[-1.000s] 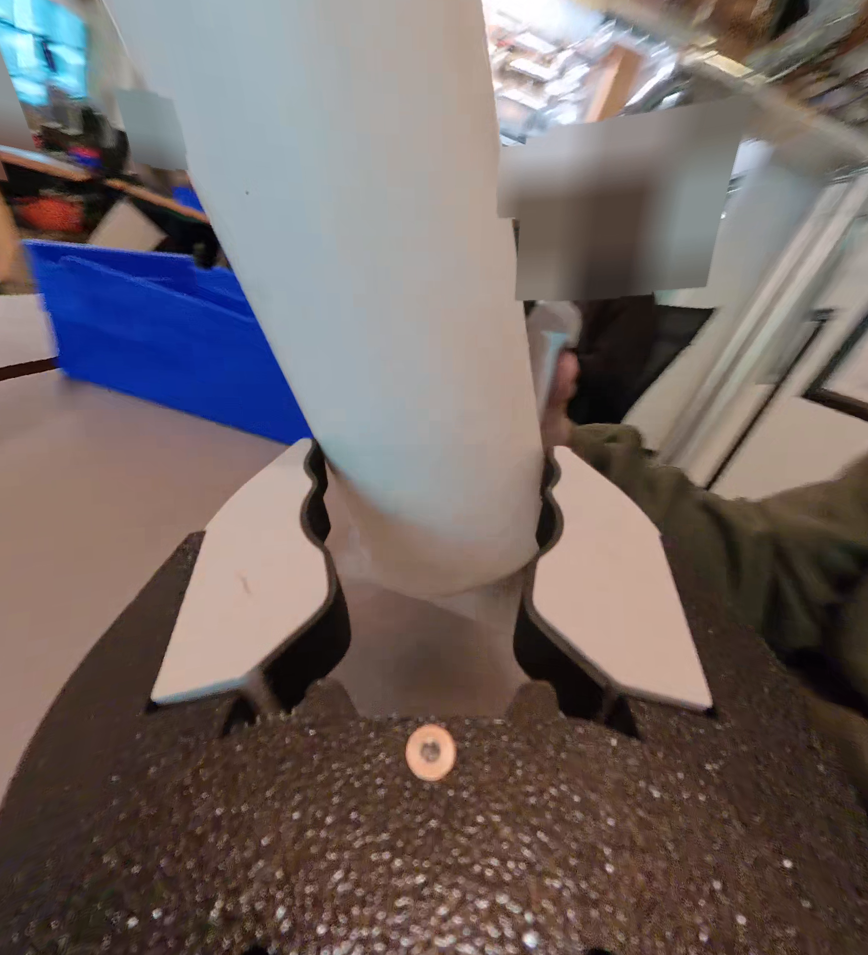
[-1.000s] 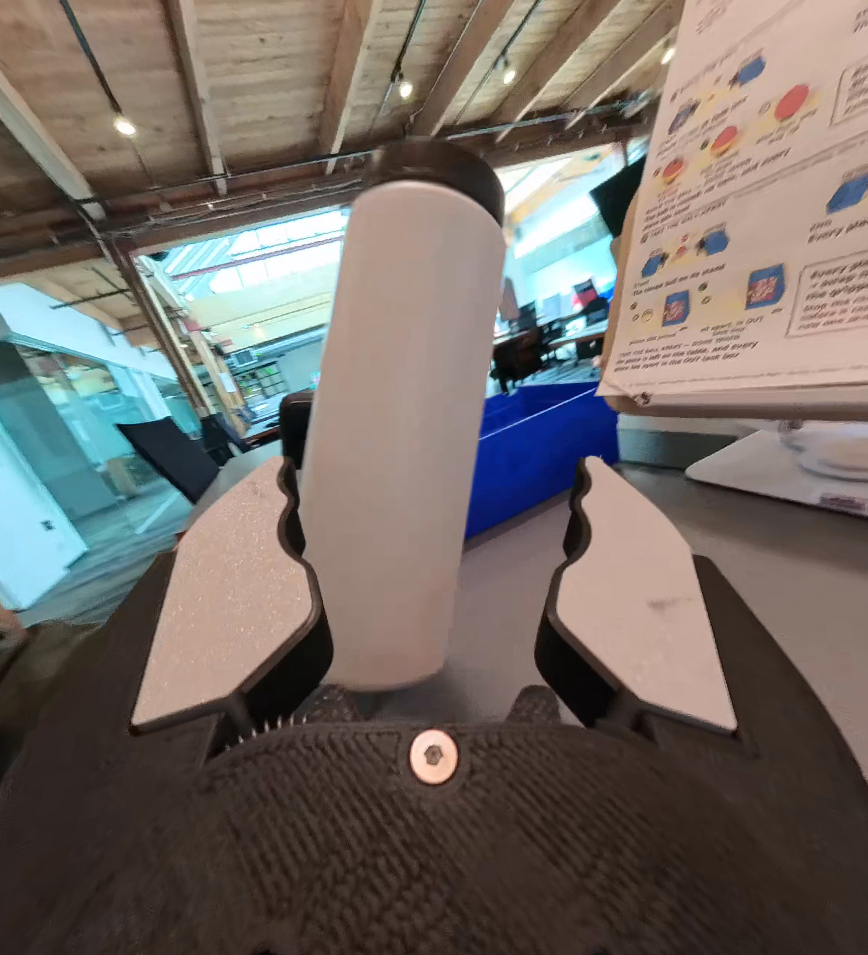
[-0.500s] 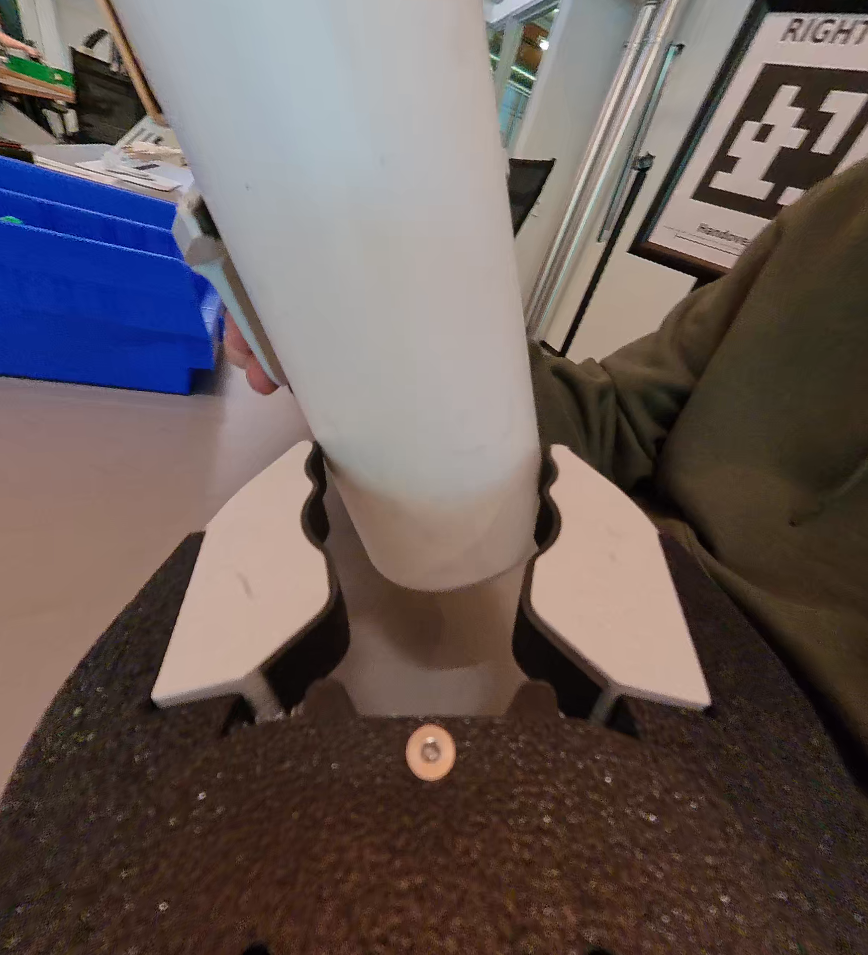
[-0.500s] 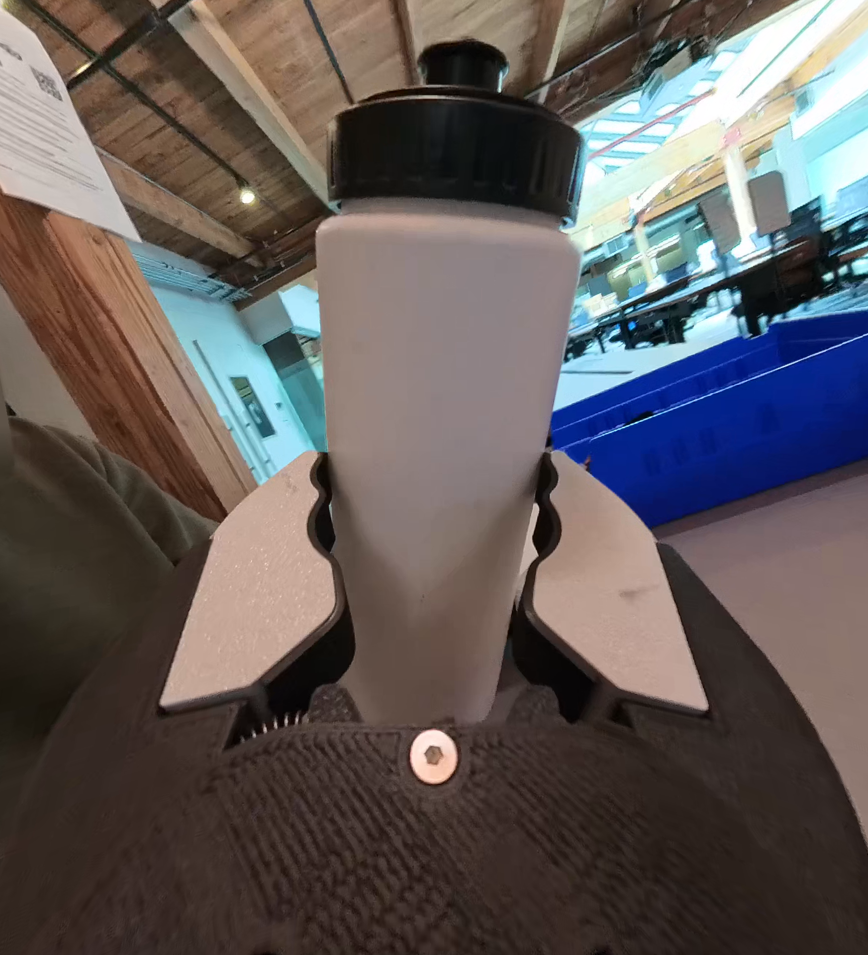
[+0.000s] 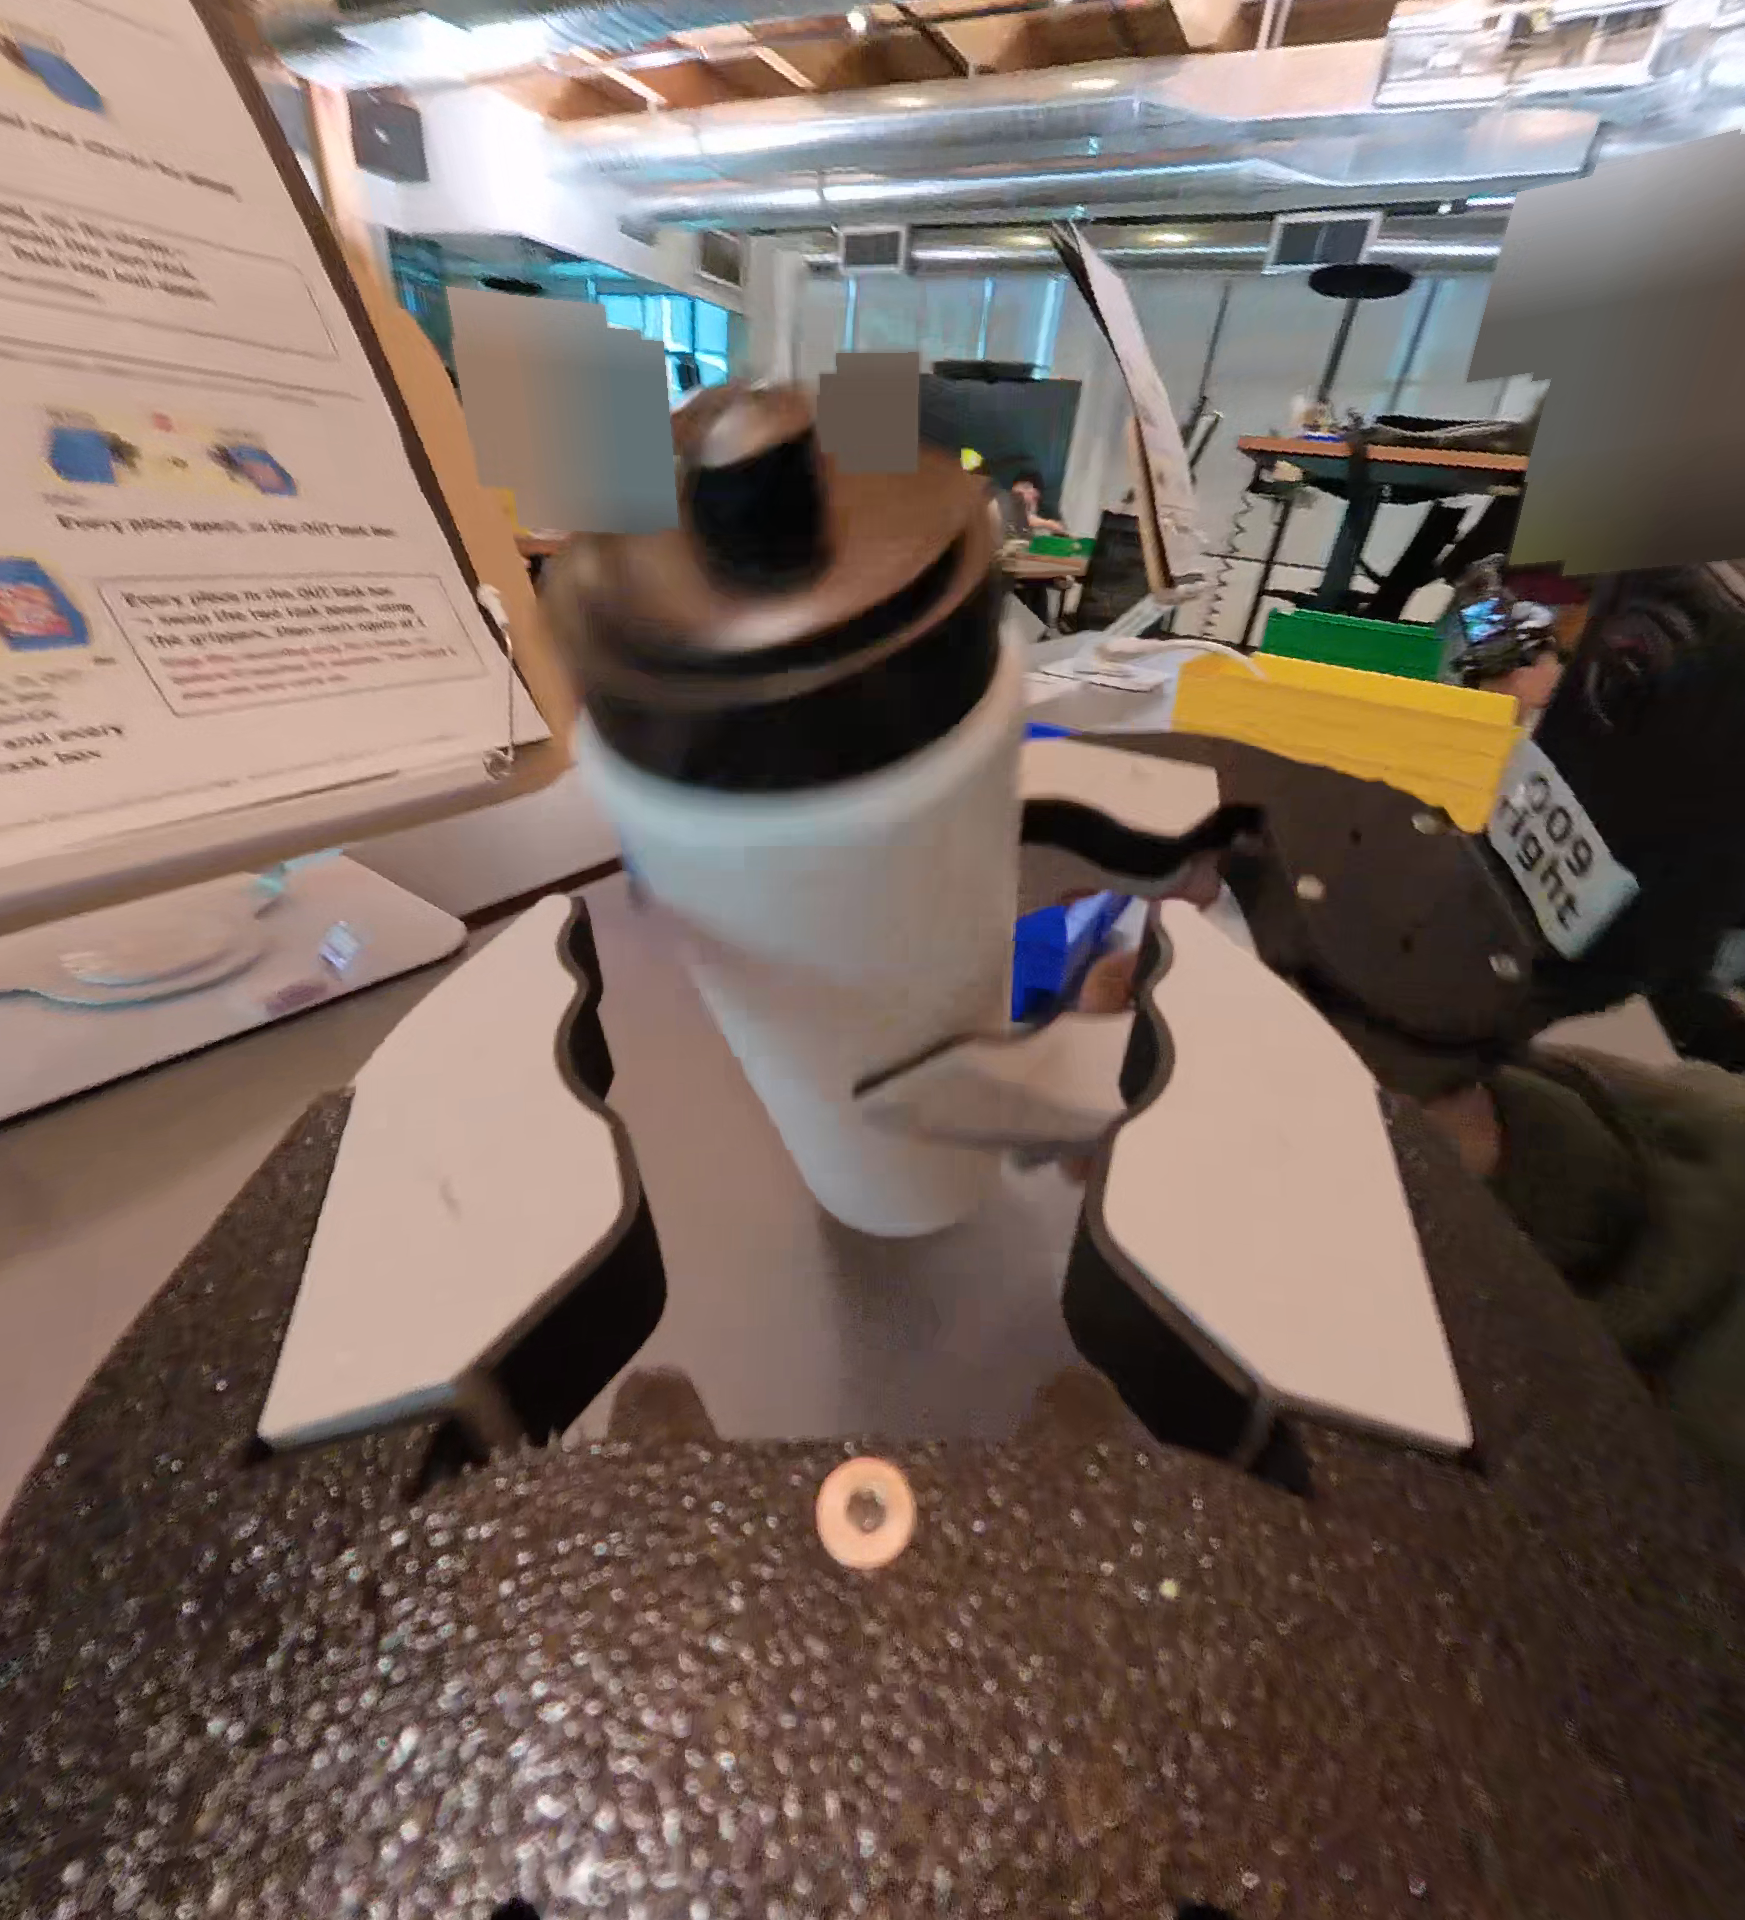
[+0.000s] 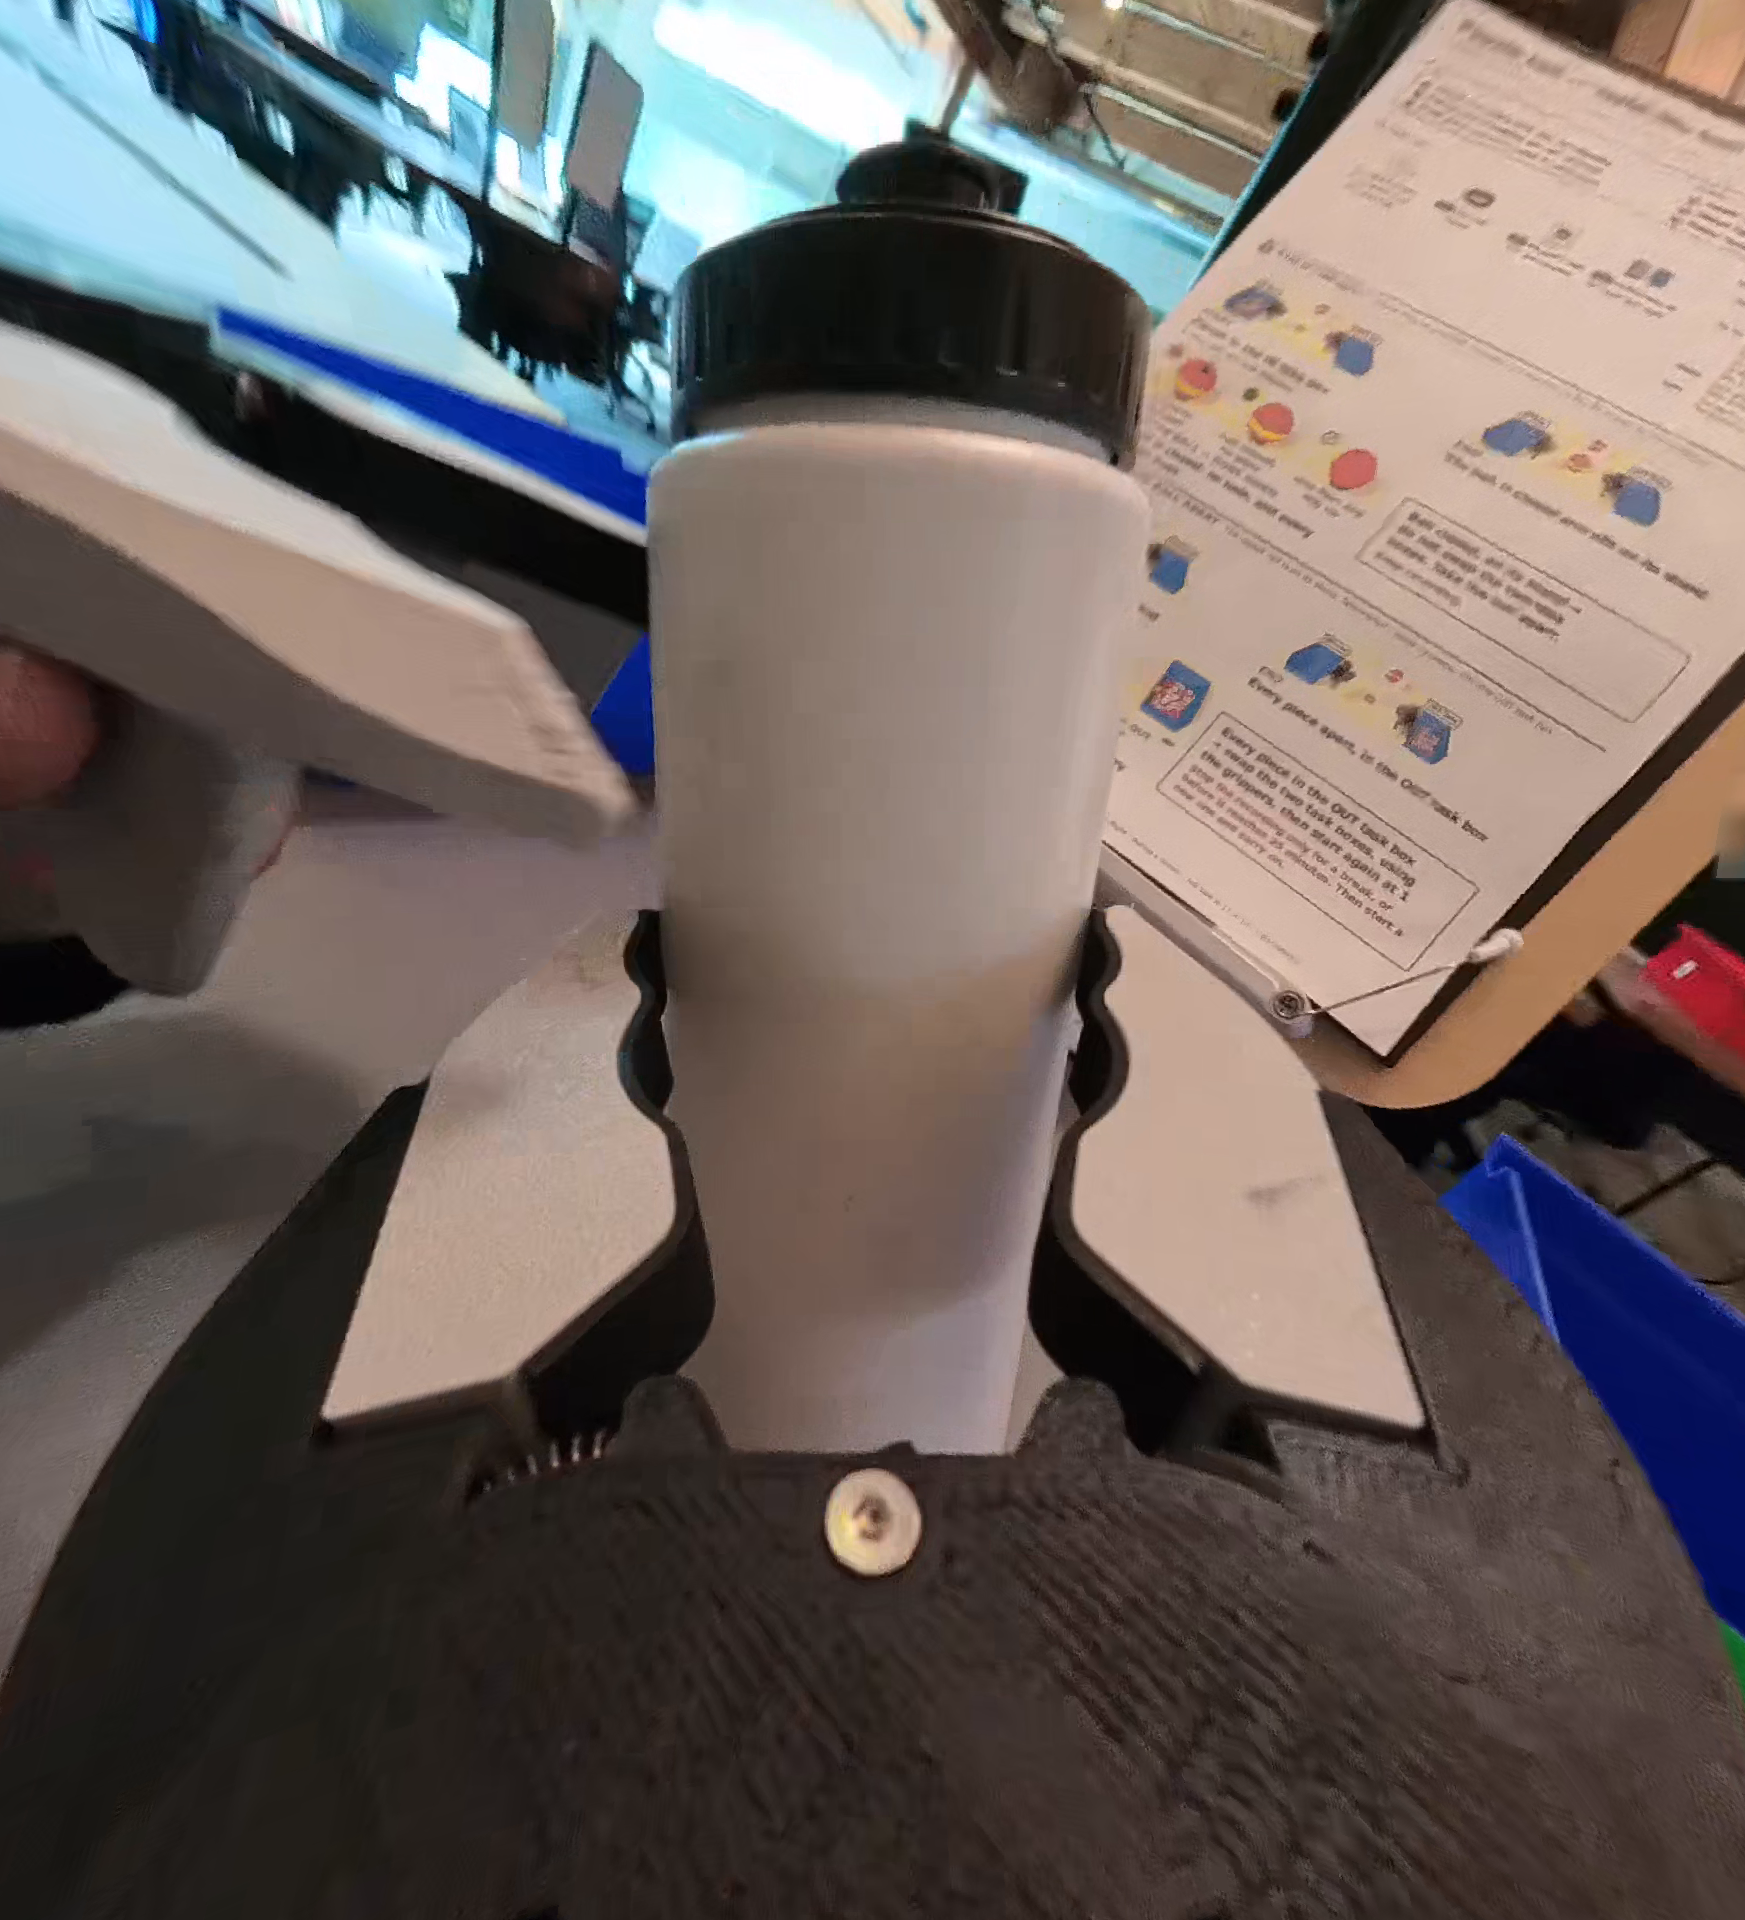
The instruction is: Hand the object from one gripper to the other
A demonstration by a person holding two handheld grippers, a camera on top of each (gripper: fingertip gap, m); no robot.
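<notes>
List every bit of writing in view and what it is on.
Instruction sheet on the stand: printed text, not repeated here; partly blurred.
Label on the right gripper's side: printed characters, not repeated.
The white bottle: no writing visible.

bottle (image 6: 878, 790) | white body, black cap | roughly upright | lower body clamped in right tool (image 6: 873, 1039)

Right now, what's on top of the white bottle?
A black screw cap with a pull spout tops the white bottle. The bottle's base is hidden inside the right claw.
</notes>
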